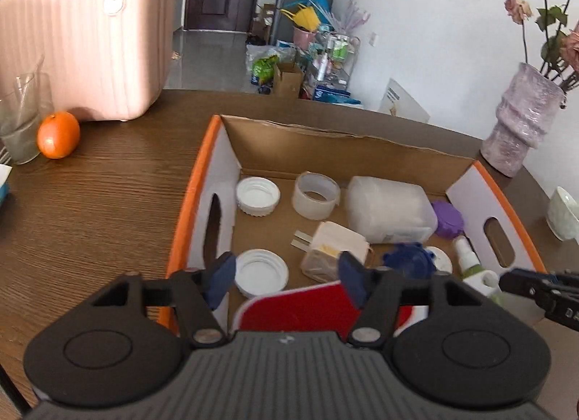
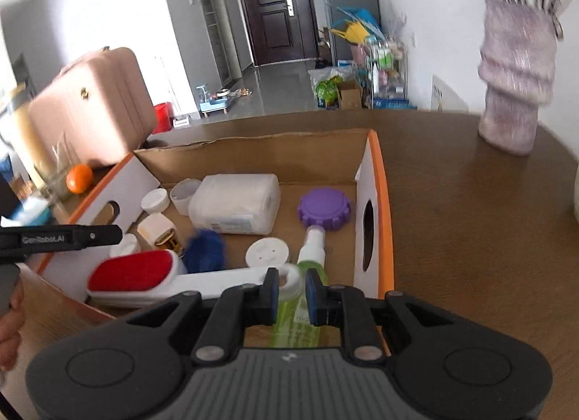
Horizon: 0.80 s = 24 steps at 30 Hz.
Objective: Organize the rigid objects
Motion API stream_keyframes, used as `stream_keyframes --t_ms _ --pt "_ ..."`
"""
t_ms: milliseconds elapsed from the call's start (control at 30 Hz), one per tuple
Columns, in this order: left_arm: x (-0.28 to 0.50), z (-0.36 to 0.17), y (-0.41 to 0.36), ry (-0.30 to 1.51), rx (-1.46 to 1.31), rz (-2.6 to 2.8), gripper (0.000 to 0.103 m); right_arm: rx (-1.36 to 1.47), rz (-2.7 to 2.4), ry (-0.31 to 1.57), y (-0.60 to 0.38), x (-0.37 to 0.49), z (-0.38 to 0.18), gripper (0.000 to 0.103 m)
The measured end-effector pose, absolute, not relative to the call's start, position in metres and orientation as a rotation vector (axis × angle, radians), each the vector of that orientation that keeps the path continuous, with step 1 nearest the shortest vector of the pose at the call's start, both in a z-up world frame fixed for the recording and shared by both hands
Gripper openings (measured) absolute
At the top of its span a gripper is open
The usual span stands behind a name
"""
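A cardboard box (image 1: 318, 146) with orange rims stands on the wooden table and holds several rigid objects: white lids (image 1: 257, 196), a tape roll (image 1: 315, 195), a clear plastic container (image 1: 389, 210), a purple lid (image 2: 324, 209), a blue lid (image 2: 205, 249), a red lint brush (image 2: 132, 274) and a green spray bottle (image 2: 302, 293). My left gripper (image 1: 286, 277) is open and empty above the box's near left corner, over the brush (image 1: 300, 307). My right gripper (image 2: 292, 295) is shut on the green spray bottle at the box's near edge.
A pink suitcase (image 1: 87, 40), an orange (image 1: 58, 134) and a glass (image 1: 21, 119) stand at the table's left. A pink vase (image 2: 515, 76) with flowers stands at the right, and a pale bowl (image 1: 562, 213) beside the box. The table edge lies behind the box.
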<state>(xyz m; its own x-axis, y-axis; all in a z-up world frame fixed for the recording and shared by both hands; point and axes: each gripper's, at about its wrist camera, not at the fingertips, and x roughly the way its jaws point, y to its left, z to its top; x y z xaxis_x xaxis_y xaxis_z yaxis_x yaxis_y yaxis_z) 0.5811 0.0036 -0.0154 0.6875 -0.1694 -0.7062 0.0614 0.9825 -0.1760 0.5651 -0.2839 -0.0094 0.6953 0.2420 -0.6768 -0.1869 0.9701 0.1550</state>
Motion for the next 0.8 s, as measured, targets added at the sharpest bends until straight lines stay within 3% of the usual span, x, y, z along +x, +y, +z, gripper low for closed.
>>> stream_keyframes --t_ms 167,267,433,800 --pt "0.583 -0.001 -0.007 0.821 -0.074 -0.124 0.077 0.017 0.268 0.748 -0.276 0.566 0.015 0.018" --pt "0.574 0.017 -0.010 0.790 -0.045 -0.111 0.082 -0.005 0.274 0.721 -0.276 0.563 0.037 0.023" --pt "0.550 0.052 -0.014 0.723 -0.017 -0.119 0.089 -0.001 0.275 0.637 -0.281 0.541 0.074 0.051" --pt "0.463 0.138 -0.028 0.493 0.042 -0.108 0.100 0.004 0.278 0.447 -0.289 0.457 0.149 0.056"
